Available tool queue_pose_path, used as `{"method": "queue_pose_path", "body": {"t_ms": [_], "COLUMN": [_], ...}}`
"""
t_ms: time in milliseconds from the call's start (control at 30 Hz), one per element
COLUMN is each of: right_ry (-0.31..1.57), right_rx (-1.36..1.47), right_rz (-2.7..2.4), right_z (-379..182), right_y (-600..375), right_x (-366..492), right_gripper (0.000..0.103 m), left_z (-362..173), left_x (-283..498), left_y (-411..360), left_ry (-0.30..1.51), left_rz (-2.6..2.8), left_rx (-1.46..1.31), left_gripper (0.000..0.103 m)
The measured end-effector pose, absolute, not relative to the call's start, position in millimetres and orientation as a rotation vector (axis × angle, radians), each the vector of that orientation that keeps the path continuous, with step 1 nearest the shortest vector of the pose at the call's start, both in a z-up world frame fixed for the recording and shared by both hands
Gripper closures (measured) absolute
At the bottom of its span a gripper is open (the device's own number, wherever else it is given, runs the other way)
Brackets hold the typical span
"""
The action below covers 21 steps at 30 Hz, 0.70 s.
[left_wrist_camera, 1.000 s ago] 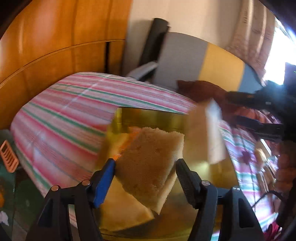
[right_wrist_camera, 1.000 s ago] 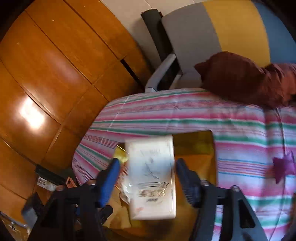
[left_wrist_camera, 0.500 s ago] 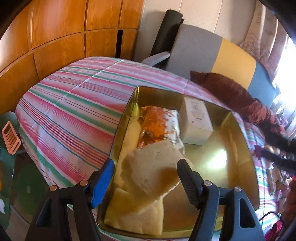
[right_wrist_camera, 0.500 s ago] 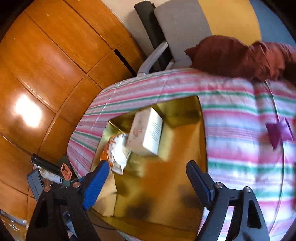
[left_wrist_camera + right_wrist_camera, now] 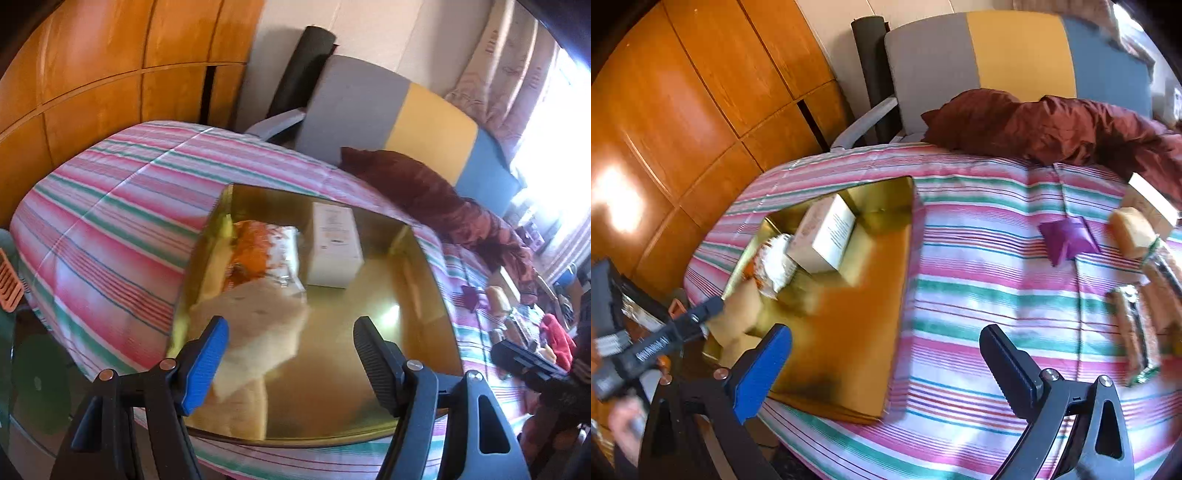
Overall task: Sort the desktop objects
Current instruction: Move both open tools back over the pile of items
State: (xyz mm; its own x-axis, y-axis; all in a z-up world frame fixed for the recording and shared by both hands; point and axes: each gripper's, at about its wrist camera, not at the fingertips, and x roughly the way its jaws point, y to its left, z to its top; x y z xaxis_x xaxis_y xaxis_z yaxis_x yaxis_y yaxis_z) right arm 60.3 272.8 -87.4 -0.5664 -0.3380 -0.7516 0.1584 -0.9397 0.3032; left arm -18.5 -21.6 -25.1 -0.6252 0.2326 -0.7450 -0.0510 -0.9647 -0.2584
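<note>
A gold tray (image 5: 332,376) (image 5: 849,314) sits on the striped tablecloth. In it lie a white box (image 5: 334,245) (image 5: 823,236) and an orange-and-white snack packet (image 5: 266,254) (image 5: 772,266). A blurred beige sponge (image 5: 262,332) lies low between my left gripper's (image 5: 291,328) fingers, over a second beige sponge (image 5: 243,410). It sits by the blue pad, with a clear gap to the black one, so this gripper is open. My right gripper (image 5: 886,332) hangs over the tray's right edge, its jaws opening wide with nothing between them.
On the cloth to the right lie a purple packet (image 5: 1067,240), a yellow sponge (image 5: 1130,230) and several wrapped packets (image 5: 1137,332). A dark red cloth (image 5: 1052,125) lies at the table's far edge before a grey, yellow and blue chair (image 5: 997,55). Wooden panels stand left.
The white box left my right gripper and now lies in the tray; that gripper opened and drew back to the right. The beige sponge sank from my left jaws toward the tray.
</note>
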Motion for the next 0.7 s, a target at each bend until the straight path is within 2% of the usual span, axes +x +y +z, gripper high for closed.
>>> {"method": "queue_pose_path", "body": {"t_ms": [700], "right_ry": [-0.525], "right_rx": [1.373], "right_rz": [-2.759], "right_z": [-96], "right_y": [422], "right_x": [126], "right_gripper": [0.001], "left_z": [-5], "left_x": [-13], "left_y": [83], "left_ry": [-0.051], "left_rz": [2.483], "left_rx": [-1.206], "left_gripper": [0.031]}}
